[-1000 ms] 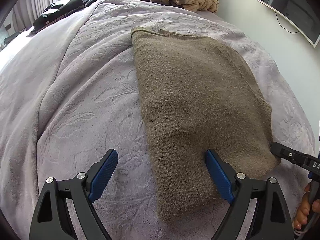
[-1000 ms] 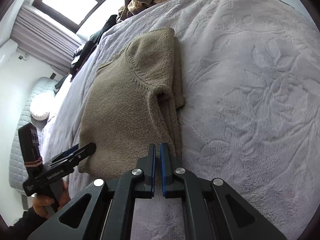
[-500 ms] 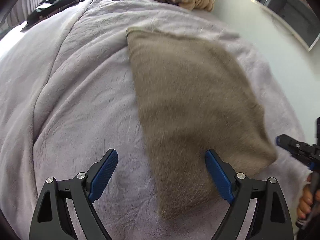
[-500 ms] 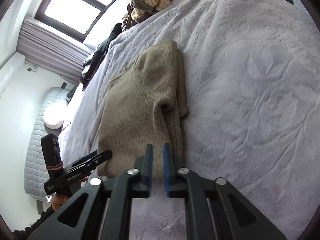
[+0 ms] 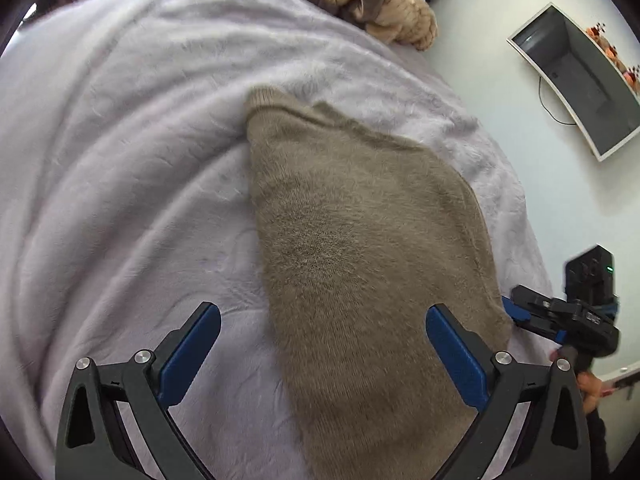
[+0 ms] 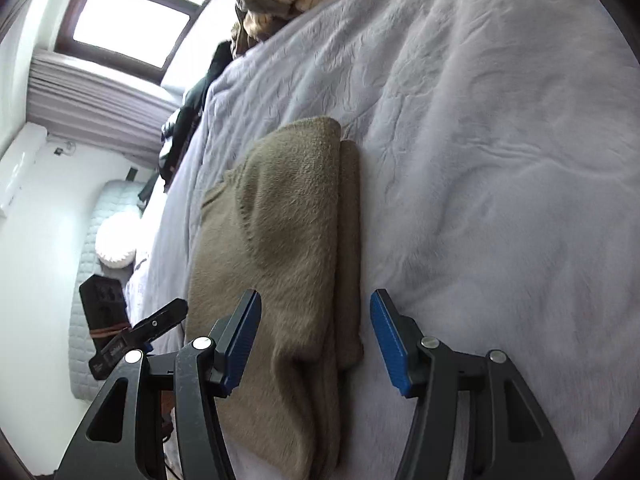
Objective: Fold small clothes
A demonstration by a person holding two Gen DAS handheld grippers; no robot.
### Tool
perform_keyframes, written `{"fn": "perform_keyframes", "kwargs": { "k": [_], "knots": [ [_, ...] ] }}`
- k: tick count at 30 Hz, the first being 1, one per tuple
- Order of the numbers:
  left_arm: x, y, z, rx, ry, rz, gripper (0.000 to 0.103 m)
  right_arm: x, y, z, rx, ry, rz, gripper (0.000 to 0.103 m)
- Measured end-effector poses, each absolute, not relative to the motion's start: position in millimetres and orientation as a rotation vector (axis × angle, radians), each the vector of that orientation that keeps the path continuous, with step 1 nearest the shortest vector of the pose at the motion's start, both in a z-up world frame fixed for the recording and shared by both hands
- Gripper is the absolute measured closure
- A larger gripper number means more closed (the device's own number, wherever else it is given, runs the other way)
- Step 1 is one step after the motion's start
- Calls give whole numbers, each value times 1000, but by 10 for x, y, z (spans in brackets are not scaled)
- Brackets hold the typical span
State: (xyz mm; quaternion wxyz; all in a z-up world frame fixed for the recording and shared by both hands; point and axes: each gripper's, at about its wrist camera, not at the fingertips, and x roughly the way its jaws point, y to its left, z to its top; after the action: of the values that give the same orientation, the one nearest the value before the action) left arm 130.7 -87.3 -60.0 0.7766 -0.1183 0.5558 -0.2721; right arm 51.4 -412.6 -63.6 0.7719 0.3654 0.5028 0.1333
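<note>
Surface is a bed w/ a pale lilac embossed blanket (image 5: pixel 132 184), plush, long soft ridges running far-to-near on the left side in the left wrist view. Room: white wall on the right w/ a curved monitor (image 5: pixel 580 76) mounted on it, cable hanging below. Right wrist view shows a window (image 6: pixel 128 20) w/ dark frame at far left, grey curtain (image 6: pixel 92 104) under it, a quilted grey headboard or bench (image 6: pixel 86 280) w/ a round white cushion (image 6: pixel 116 246) near it.

No containers in view. Loose piles only: tan striped/ribbed clothes heap (image 5: pixel 384 4) at the far edge of the bed, dark garments (image 6: pixel 188 116) draped along the far left edge in the right wrist view.

Task item: taupe knit sweater (image 5: pixel 360 264), folded lengthwise, lies flat on the blanket, centre-right of the bed, collar end far, hem near. In the right wrist view its folded sleeve edge runs along the right side, layered under the body.

Left gripper (image 5: pixel 320 356): jaws spread wide, blue pads apart, sweater's near end between them, not pinched. Right gripper (image 6: pixel 316 336): jaws parted too, straddling the sweater's near right edge, nothing clamped; contact w/ fabric can't be told
</note>
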Motion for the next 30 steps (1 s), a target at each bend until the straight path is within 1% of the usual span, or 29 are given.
{"fn": "perform_keyframes", "kwargs": {
  "k": [6,9,14,15,17,18,19,20,22,23,24,25,30],
  "knots": [
    [1457,-1036,-810,-315,1268,-692,0,898,-3955,-828,771,1190,408,39],
    [1483,-1176,-817,-306,1266,-724,0,1035,-3834,-868,753,1197,455,37],
    [1508,-1265,-858,-277,1280,-731,0,1098,-3781,-985,814,1167,494,36],
    [1498,-1265,-858,-268,1278,-739,0,1095,-3799,-997,835,1156,491,37],
    [1467,-1269,-844,-245,1270,-742,1,1063,-3799,-1002,861,1147,477,42],
    [1448,-1269,-831,-232,1263,-734,8,1044,-3785,-991,864,1157,468,54],
    [1444,-1289,-819,-215,1258,-726,15,1029,-3775,-973,870,1154,468,63],
    [1429,-1284,-790,-208,1251,-727,19,1002,-3761,-942,882,1143,473,67],
    [1414,-1205,-737,-218,1242,-731,37,961,-3736,-866,906,1117,486,69],
    [1411,-1164,-699,-229,1238,-733,42,944,-3735,-833,918,1108,491,69],
    [1408,-1117,-655,-244,1234,-734,49,913,-3728,-790,938,1096,498,69],
    [1400,-1088,-626,-254,1233,-736,51,897,-3713,-756,953,1088,503,69],
    [1242,-943,-343,-264,1205,-751,52,779,-3586,-506,1005,1057,547,69]
  ]
}}
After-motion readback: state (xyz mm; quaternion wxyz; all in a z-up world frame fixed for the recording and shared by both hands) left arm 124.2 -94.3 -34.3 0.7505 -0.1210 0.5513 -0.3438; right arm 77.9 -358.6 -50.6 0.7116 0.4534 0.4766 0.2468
